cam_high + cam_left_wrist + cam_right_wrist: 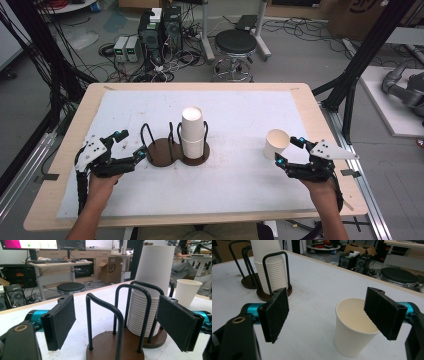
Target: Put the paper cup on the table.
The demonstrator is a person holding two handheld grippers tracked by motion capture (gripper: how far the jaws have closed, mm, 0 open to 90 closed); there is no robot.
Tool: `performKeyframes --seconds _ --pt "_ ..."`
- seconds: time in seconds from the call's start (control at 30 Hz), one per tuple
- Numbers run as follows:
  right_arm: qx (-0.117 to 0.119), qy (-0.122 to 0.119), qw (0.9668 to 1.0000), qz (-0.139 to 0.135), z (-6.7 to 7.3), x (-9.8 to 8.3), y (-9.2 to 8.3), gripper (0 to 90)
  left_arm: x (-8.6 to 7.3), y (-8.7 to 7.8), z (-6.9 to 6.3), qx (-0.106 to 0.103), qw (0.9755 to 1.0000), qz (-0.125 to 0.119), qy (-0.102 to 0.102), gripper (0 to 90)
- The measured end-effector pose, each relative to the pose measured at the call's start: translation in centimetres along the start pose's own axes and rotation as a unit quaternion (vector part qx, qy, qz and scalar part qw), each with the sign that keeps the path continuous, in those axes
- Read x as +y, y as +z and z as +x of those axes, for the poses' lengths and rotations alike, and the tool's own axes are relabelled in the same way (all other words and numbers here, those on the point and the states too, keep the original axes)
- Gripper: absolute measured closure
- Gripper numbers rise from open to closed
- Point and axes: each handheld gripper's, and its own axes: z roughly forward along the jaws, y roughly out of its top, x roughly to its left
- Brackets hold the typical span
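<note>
A dark wooden cup holder [161,151] with black wire loops stands mid-table. Its left bay is empty; its right bay holds a tall stack of upturned white paper cups [192,131]. A single white paper cup [276,144] stands upright to the right. My left gripper [131,144] is open just left of the empty bay, whose wire loops [105,315] rise between the pads, with the cup stack [152,272] behind. My right gripper [289,151] is open beside the single cup [352,335], which sits close to the right-hand pad [384,312], untouched as far as I can see.
The white sheet [235,185] covers most of the wooden table [320,125]. Beyond the far edge stand a black stool [235,45] and computer towers [160,30] amid cables. Black frame posts [360,60] flank the table.
</note>
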Motion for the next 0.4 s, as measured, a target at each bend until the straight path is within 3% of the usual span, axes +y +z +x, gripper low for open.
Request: performKeyframes --seconds 0.4 --pt "0.001 -0.001 1.0000 -0.003 -0.16 0.00 -0.10 20.6 -0.06 0.12 0.03 0.000 1.0000 0.001 -0.001 15.9"
